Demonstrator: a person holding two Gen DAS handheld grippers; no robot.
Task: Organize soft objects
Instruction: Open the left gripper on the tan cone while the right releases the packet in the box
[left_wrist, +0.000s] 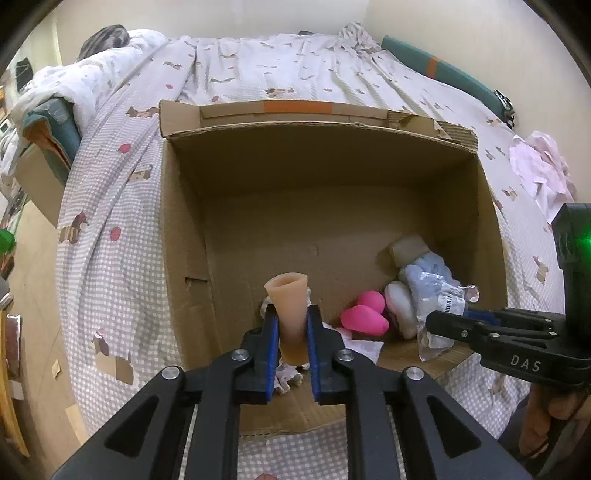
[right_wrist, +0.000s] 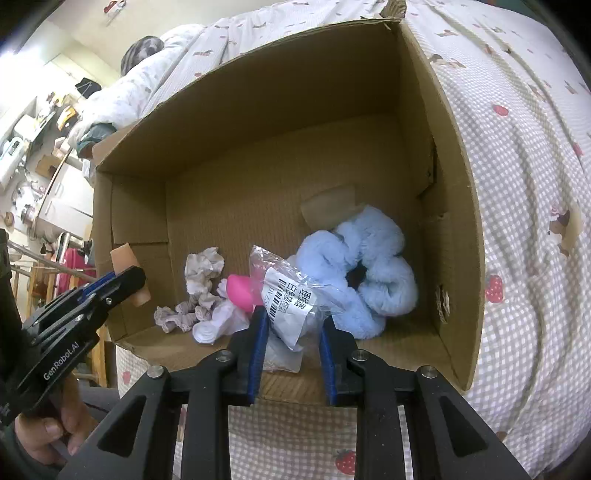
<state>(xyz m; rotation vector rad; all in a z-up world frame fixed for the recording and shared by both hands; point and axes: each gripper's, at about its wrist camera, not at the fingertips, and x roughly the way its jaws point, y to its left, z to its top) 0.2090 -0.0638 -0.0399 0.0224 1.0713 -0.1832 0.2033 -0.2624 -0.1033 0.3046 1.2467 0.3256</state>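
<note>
While the left gripper pinches the tan cone upright above the box floor, the right gripper clamps the bag beside the scrunchie.

A big bed covered with a white and grey checked sheet with little strawberries and dogs fills most of the frame. A puffy white quilt with small prints is bunched at the upper left. A long dark green cushion with an orange stripe lies along the wall at the upper right. A crumpled pale pink cloth sits on the right. In the right wrist view, cluttered shelves show at far left.
</note>
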